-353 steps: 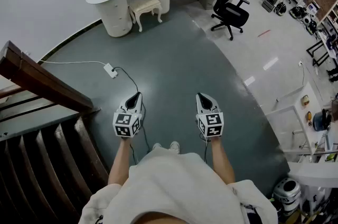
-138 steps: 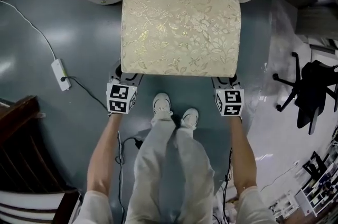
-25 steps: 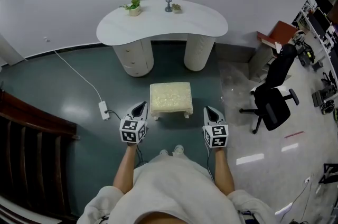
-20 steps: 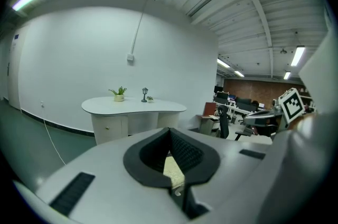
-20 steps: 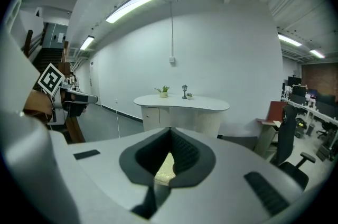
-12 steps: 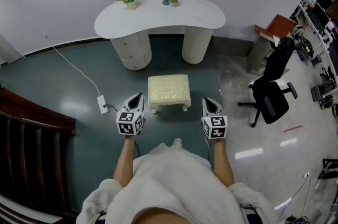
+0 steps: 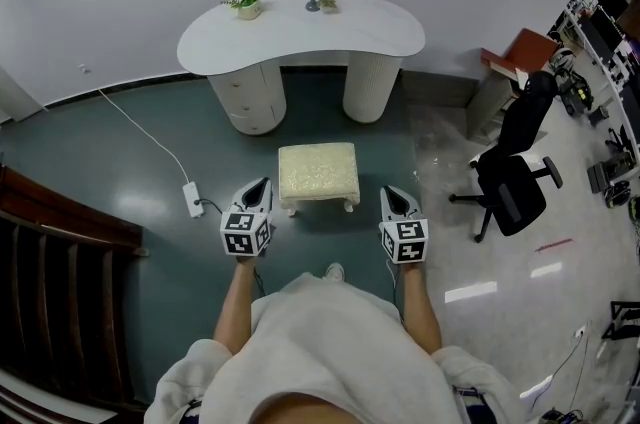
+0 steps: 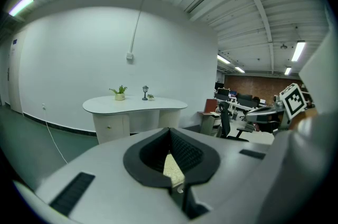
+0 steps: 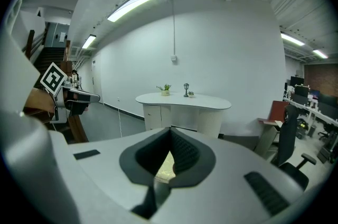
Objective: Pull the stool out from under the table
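My left gripper (image 7: 261, 182) and right gripper (image 7: 389, 194) sit lower centre of the head view, both with jaws pressed together and nothing pinched (each gripper view shows the dark pads meeting). The stool (image 7: 318, 174) stands in the middle of the frame on the dark green floor (image 7: 150, 152), between the two gripper tips and slightly above them, touching neither. It is small, with a rectangular padded seat in pale cream fabric; short white curved legs show at its lower corners. It is out in the open just below the white kidney-shaped table (image 7: 300, 30) at upper centre, not under the top.
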